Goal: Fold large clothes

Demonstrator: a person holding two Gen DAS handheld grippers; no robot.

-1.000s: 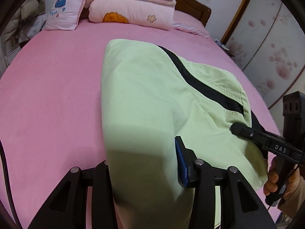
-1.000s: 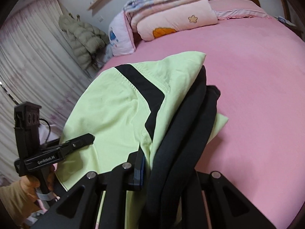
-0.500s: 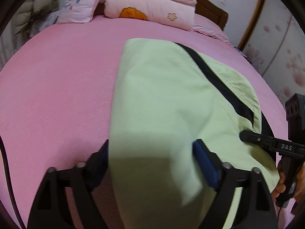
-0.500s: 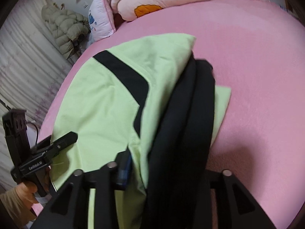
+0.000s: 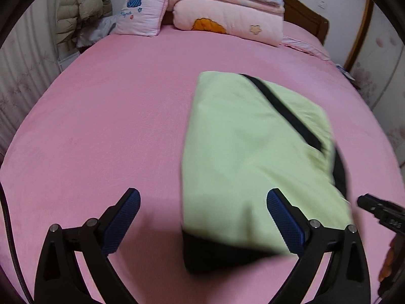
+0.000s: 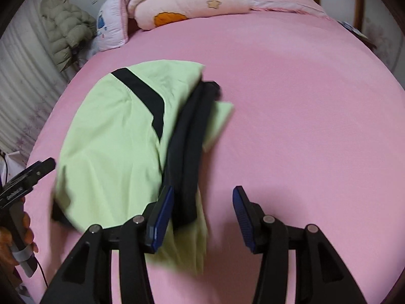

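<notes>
A folded light green garment (image 5: 248, 152) with black trim lies on the pink bed (image 5: 114, 126). In the right wrist view the garment (image 6: 108, 147) shows a black folded edge on its right side. My left gripper (image 5: 202, 217) is open and empty, its fingers spread on either side of the garment's near left corner. My right gripper (image 6: 202, 215) is open and empty at the garment's near right corner, its left finger (image 6: 162, 217) next to the black edge. The right gripper's tip (image 5: 379, 212) shows in the left wrist view, and the left gripper's tip (image 6: 27, 177) in the right wrist view.
A stack of folded pink quilts (image 5: 227, 12) and a pink pillow (image 5: 141, 12) sit at the head of the bed. A beige puffer jacket (image 5: 81, 7) hangs at the far left. A wooden headboard (image 5: 303, 17) and wardrobe doors (image 5: 384, 81) stand at the right.
Both grippers were shut on the garment's near edge. They have opened and pulled back, and the garment now lies flat on the bed.
</notes>
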